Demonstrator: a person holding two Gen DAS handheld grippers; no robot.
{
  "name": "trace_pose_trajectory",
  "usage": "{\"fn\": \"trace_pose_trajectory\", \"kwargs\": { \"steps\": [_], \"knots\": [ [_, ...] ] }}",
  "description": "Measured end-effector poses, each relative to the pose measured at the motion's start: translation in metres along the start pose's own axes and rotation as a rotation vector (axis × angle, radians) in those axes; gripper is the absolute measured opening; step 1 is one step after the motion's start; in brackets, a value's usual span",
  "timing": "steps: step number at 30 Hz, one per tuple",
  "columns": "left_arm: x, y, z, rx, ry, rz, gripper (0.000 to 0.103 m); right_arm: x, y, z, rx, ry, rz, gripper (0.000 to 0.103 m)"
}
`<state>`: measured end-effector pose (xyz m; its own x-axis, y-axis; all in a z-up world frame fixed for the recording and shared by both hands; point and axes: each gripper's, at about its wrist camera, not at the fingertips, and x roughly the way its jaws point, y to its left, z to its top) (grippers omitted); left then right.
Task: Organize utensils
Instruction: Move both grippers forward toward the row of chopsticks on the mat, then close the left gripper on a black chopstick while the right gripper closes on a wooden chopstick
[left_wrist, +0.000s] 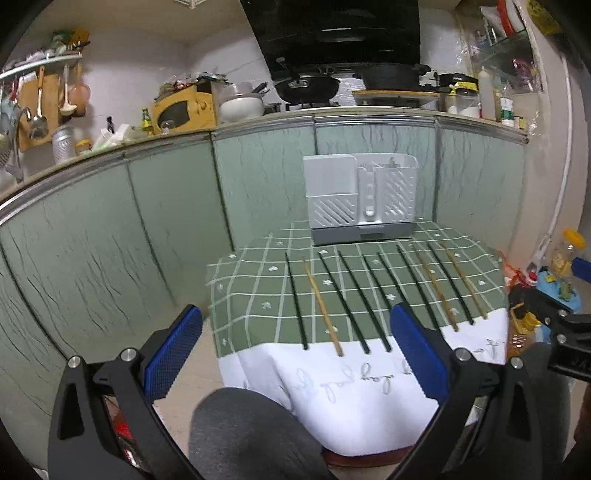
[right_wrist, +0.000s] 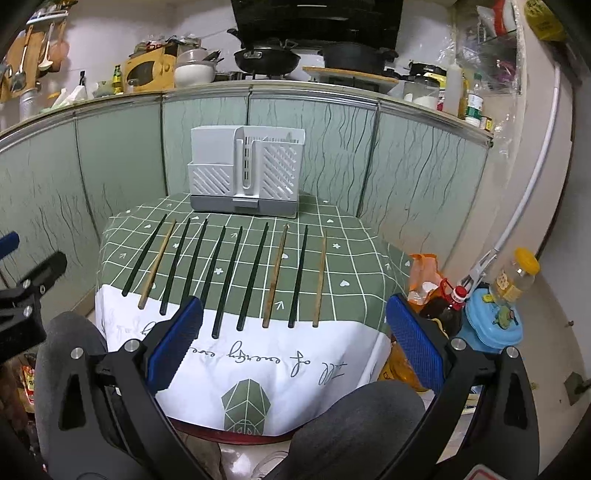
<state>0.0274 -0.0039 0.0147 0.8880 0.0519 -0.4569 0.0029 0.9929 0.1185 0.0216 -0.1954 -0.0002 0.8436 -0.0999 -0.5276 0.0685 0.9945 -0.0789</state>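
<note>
Ahead of both sets of jaws I have a small table under a green checked tablecloth (right_wrist: 343, 266), and on it ten chopsticks lie side by side in a row — seven dark chopsticks (right_wrist: 254, 275) and three wooden chopsticks (right_wrist: 275, 278) mixed among them, thick ends toward me. Beyond the row, at the far edge of the table, stands a white utensil holder (right_wrist: 245, 173) on a grey base, upright, with slotted compartments; I cannot tell for sure what, if anything, sits inside.

Off to the right of my right gripper (right_wrist: 293, 338) a dark sauce bottle (right_wrist: 445, 310), a blue lidded box (right_wrist: 493, 326) and a yellow-capped jar (right_wrist: 517, 277) crowd beside the table. Grey-trousered knees (right_wrist: 354, 428) rise below the jaws, close to the table's near edge.

My right gripper's jaws are spread wide and empty — hanging short of the chopsticks' near ends, touching nothing. My left gripper (left_wrist: 295, 349) is the same: jaws wide, nothing between the blue pads (left_wrist: 173, 356), held back from the table, with the chopstick row ahead and slightly right of it.
</note>
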Motion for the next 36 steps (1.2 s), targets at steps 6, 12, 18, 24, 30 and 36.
{"fn": "trace_pose_trajectory", "kwargs": {
  "steps": [6,12,18,24,30,36],
  "knots": [
    [0.008,0.004,0.006,-0.012,0.003,0.016,0.098,0.006,-0.005,0.003,-0.009,-0.015,0.018,0.095],
    [0.012,0.006,0.011,-0.013,-0.003,-0.007,0.098,0.006,-0.019,0.011,0.0,-0.044,-0.002,0.095],
    [0.018,0.005,0.015,-0.012,-0.009,-0.029,0.098,0.009,-0.033,0.017,0.0,-0.048,-0.027,0.095],
    [0.027,0.014,0.014,-0.037,-0.017,-0.049,0.098,0.014,-0.039,0.016,-0.021,-0.061,-0.058,0.095],
    [0.037,0.022,0.013,-0.031,-0.004,-0.079,0.098,0.021,-0.044,0.014,-0.033,-0.059,-0.023,0.095],
    [0.049,0.026,0.007,-0.03,0.014,-0.104,0.098,0.031,-0.05,0.012,-0.026,-0.038,0.017,0.095]
  ]
}}
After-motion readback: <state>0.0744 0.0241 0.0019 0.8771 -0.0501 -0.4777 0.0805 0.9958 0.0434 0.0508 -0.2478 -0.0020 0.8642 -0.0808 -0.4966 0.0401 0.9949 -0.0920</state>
